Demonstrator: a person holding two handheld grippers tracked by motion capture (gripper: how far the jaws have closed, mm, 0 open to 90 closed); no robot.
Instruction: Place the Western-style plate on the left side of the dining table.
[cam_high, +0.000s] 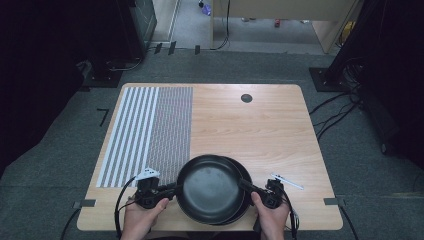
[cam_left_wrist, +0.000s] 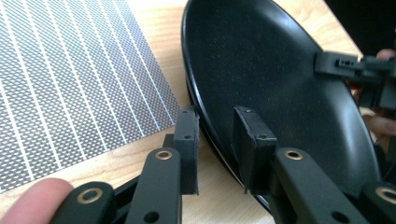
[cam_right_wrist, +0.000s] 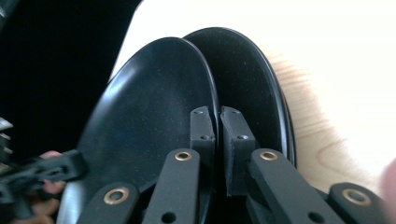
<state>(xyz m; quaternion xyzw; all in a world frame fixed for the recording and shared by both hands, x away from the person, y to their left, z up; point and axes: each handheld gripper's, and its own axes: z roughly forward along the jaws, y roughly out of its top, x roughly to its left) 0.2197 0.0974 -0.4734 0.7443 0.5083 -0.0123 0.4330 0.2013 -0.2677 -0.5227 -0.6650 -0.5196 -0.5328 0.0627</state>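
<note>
Two black plates lie stacked near the table's front edge. The top plate (cam_high: 209, 187) (cam_left_wrist: 280, 84) (cam_right_wrist: 149, 121) sits a little to the left of the lower plate (cam_high: 246, 176) (cam_right_wrist: 252, 93). My right gripper (cam_high: 248, 186) (cam_right_wrist: 217, 116) is shut on the top plate's right rim, the thin edge pinched between its jaws. My left gripper (cam_high: 172, 190) (cam_left_wrist: 217, 126) is at the top plate's left rim. Its jaws stand on either side of that rim with a gap between them. A hand holds each gripper.
A mat of stripes and fine checks (cam_high: 150, 130) (cam_left_wrist: 70, 84) covers the table's left part, right beside the plates. A small white pen-like thing (cam_high: 287, 181) lies to the right of the plates. A round cable hole (cam_high: 246, 98) is at the far edge.
</note>
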